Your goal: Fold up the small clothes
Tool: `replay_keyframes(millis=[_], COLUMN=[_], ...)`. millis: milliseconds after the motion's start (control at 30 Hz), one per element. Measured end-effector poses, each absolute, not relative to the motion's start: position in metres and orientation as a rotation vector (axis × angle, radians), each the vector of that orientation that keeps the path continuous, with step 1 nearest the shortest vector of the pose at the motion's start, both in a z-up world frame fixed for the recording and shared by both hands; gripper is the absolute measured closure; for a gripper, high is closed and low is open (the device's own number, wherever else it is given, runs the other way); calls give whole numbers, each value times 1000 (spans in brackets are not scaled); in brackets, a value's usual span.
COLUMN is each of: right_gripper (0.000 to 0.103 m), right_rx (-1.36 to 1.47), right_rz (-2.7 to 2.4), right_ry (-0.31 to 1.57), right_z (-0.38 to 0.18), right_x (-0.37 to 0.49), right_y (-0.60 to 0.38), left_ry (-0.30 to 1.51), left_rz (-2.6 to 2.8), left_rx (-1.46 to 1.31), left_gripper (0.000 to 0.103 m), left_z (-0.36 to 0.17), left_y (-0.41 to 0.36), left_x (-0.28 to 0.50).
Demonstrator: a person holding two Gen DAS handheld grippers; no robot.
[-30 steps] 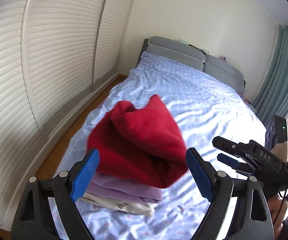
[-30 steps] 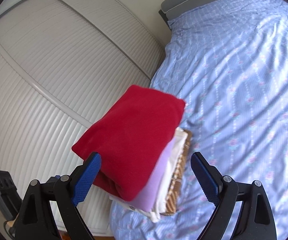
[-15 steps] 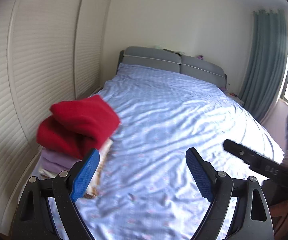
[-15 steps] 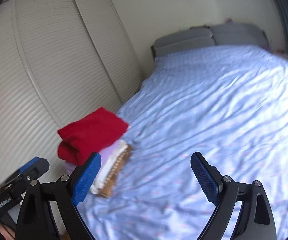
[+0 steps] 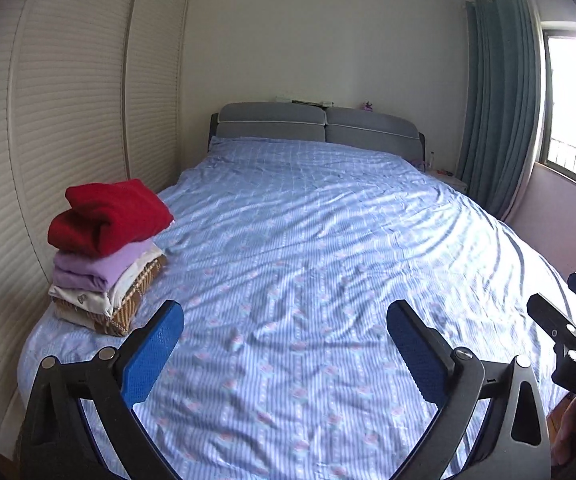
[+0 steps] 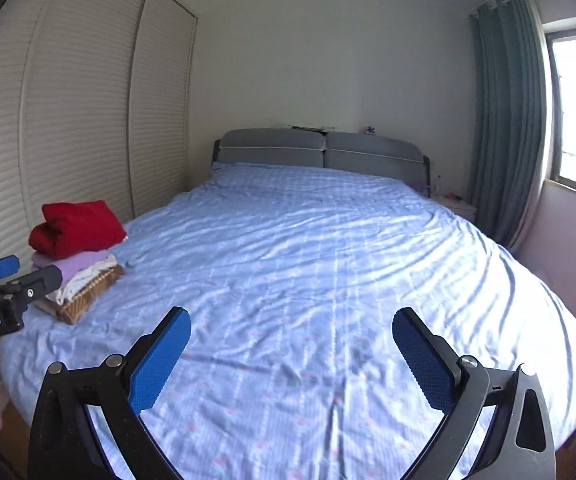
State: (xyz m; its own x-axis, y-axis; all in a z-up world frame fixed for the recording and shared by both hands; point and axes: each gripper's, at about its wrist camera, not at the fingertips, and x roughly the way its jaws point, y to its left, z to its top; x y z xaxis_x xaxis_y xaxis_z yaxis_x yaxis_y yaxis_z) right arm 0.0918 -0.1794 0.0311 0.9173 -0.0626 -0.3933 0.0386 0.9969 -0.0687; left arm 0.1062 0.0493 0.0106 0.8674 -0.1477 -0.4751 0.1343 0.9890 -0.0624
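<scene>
A folded red garment (image 5: 108, 214) tops a stack of folded clothes at the near left corner of the bed (image 5: 307, 264): a lilac piece (image 5: 100, 266), a white one (image 5: 88, 294) and a brown patterned one (image 5: 128, 308) below. The stack also shows in the right wrist view (image 6: 76, 254). My left gripper (image 5: 284, 354) is open and empty above the bed's near end, right of the stack. My right gripper (image 6: 288, 358) is open and empty too, farther right. Each gripper shows at the other view's edge (image 5: 567, 328) (image 6: 4, 280).
A white louvred wardrobe (image 5: 68, 100) runs along the left of the bed. A grey headboard (image 5: 315, 126) stands at the far end. Green curtains (image 5: 499, 100) and a window (image 5: 575, 120) are on the right. Wooden floor shows at the bed's foot (image 6: 12, 416).
Both grippers have pulled back from the stack and swung right to face down the bed. The red garment, close between the fingers a second ago, now rests on the stack at the left.
</scene>
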Motion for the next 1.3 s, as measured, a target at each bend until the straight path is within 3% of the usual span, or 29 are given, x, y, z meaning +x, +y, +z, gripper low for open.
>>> replay_keyframes(millis=[533, 1300], right_gripper=[1, 1], right_rx=[-35, -26], right_rz=[-155, -147], right_ry=[443, 442], right_z=[8, 7], right_x=[18, 12], right_y=[-229, -224], left_ry=[476, 491], left_rz=[-155, -161], left_rx=[22, 11], left_gripper=[0, 0], left_z=[-7, -9], left_y=[15, 19], left_x=[32, 19])
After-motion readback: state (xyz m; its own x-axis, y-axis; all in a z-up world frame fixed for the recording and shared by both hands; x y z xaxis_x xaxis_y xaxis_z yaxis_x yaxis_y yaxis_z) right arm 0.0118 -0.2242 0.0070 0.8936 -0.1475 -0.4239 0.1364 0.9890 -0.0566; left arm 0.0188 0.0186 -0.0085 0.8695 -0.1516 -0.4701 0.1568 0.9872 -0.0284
